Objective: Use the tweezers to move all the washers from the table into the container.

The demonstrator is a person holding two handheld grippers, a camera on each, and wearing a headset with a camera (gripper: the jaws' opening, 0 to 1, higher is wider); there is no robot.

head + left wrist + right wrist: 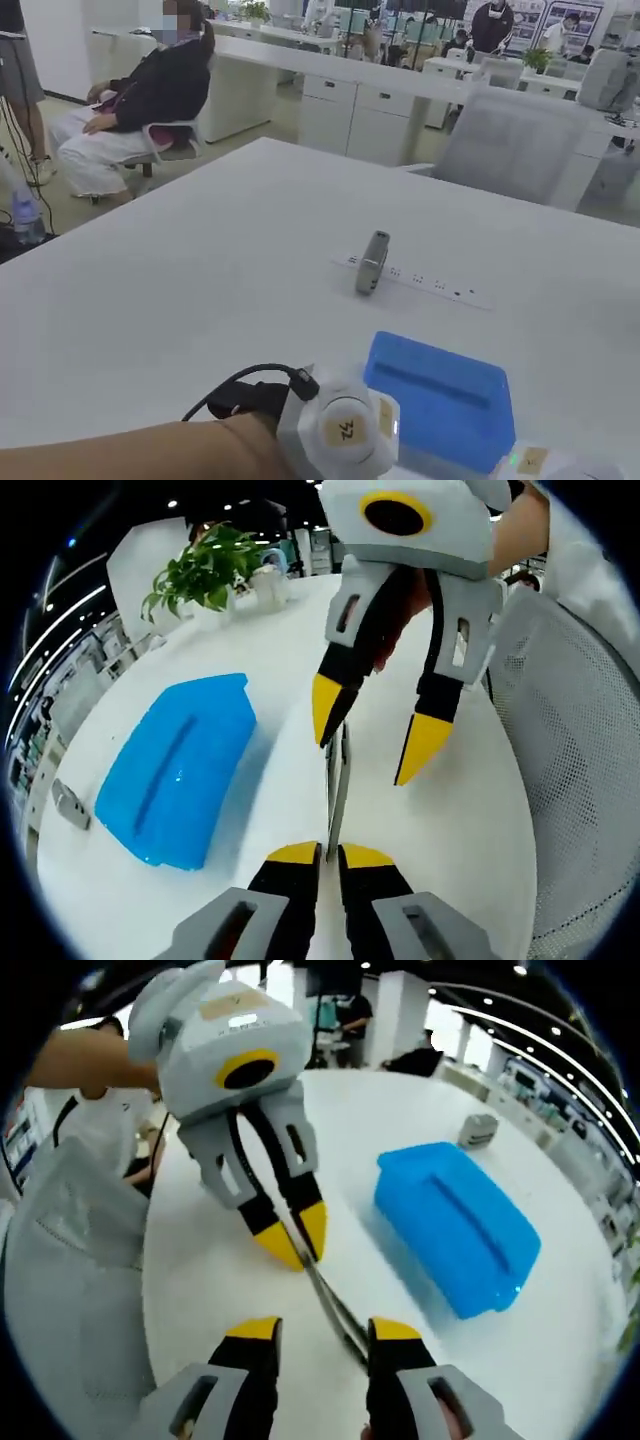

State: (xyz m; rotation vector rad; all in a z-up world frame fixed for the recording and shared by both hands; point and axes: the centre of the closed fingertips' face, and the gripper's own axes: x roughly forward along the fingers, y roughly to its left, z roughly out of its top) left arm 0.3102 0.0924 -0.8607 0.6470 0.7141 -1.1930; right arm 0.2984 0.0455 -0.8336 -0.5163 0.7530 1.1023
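My left hand-held gripper is clenched on the tweezers. In the left gripper view its two yellow tips sit pressed together, and the thin metal legs run forward from them across the white worktop. My right hand-held gripper is released. In the right gripper view its yellow tips stand well apart, with the free end of the tweezers lying between them, nearer the right-hand tip. I cannot tell whether that tip touches the metal.

The blue container rests on the worktop just beside the two hand-held grippers. It is to the left of the tweezers in the left gripper view and to their right in the right gripper view.

The head view adds a white power strip farther out, with a grey adapter standing on it, and a seated person at the far left. It cuts both hand-held grippers off at its near edge, so their jaws and the tweezers are hidden there.

The left gripper view also shows a potted plant at the far end and a mesh chair at the right.

The tweezers' fine tips are too thin to make out.
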